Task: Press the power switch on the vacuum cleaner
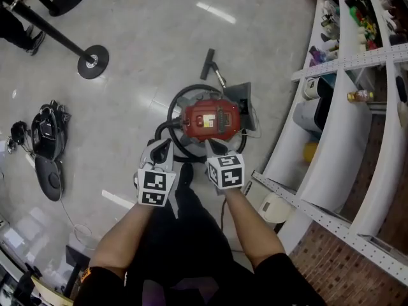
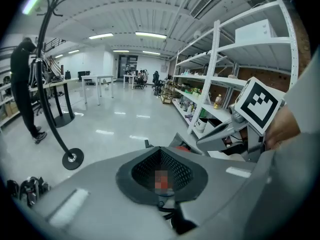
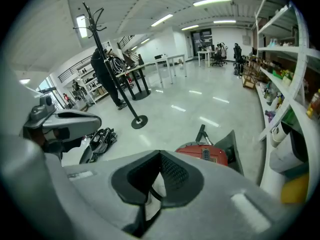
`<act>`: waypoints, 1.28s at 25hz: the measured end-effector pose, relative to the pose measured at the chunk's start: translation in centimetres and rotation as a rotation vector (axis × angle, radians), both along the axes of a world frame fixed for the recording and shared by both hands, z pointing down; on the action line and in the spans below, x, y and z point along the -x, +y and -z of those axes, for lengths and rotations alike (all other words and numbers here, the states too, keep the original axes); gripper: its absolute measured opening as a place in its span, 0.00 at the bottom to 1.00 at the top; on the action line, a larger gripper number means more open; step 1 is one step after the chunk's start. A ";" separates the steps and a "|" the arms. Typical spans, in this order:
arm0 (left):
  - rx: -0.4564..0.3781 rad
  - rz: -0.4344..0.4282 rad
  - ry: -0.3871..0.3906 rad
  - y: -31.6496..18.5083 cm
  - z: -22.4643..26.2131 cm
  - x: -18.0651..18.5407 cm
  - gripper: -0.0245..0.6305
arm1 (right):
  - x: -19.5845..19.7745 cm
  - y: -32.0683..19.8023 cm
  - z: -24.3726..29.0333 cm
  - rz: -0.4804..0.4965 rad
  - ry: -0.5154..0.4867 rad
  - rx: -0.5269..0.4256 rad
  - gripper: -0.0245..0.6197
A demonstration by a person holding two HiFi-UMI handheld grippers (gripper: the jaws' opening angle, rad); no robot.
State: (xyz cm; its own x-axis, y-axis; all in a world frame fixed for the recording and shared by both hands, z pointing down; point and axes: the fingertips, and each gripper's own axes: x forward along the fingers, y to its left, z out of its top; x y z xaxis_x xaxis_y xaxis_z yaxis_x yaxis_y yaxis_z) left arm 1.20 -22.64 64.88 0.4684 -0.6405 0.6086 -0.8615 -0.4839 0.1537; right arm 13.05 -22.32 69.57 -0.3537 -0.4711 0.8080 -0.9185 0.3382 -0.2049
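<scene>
A red vacuum cleaner [image 1: 211, 120] stands on the shiny floor just ahead of me, with a black hose [image 1: 173, 107] curled round it and a black nozzle [image 1: 208, 61] lying beyond. Both grippers hang above its near side, apart from it. My left gripper [image 1: 162, 148] is over the hose at the vacuum's left; its jaws are shut and hold nothing [image 2: 161, 151]. My right gripper [image 1: 214, 146] is above the vacuum's near edge, also shut and holding nothing [image 3: 160, 156]. The right gripper view shows the vacuum's red top [image 3: 202, 154] past the jaws; I cannot make out the power switch.
White curved shelves [image 1: 331, 139] with bottles and boxes run close along the right. A grey panel [image 1: 241, 95] leans behind the vacuum. A coat stand's round base [image 1: 93, 61] and a black bag [image 1: 46, 132] are on the floor to the left. A person [image 3: 102, 66] stands far off.
</scene>
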 end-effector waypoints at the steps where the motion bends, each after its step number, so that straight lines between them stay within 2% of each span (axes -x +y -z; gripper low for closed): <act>1: 0.020 -0.007 0.004 -0.1 -0.8 -0.1 0.06 | 0.0 -0.1 -1.0 -0.005 0.005 0.026 0.03; 6: 0.092 -0.040 0.025 -1.5 -5.2 -0.7 0.06 | -0.8 -1.3 -6.3 -0.035 0.038 0.121 0.03; 12: 0.162 -0.096 -0.076 -3.4 -11.1 -1.0 0.06 | -2.0 -2.6 -11.3 -0.082 0.063 0.231 0.03; 15: 0.193 -0.133 -0.101 -3.8 -13.9 -1.2 0.06 | -2.1 -3.0 -13.4 -0.086 0.072 0.279 0.03; 19: 0.235 -0.164 -0.099 -4.1 -16.6 -1.7 0.06 | -2.1 -3.4 -16.0 -0.099 0.075 0.339 0.03; 25: 0.253 -0.179 -0.082 -5.5 -19.3 -2.1 0.06 | -2.1 -3.9 -19.6 -0.101 0.104 0.397 0.03; 32: 0.278 -0.178 -0.070 -5.9 -21.5 -1.1 0.06 | -1.9 -3.7 -22.1 -0.079 0.183 0.445 0.03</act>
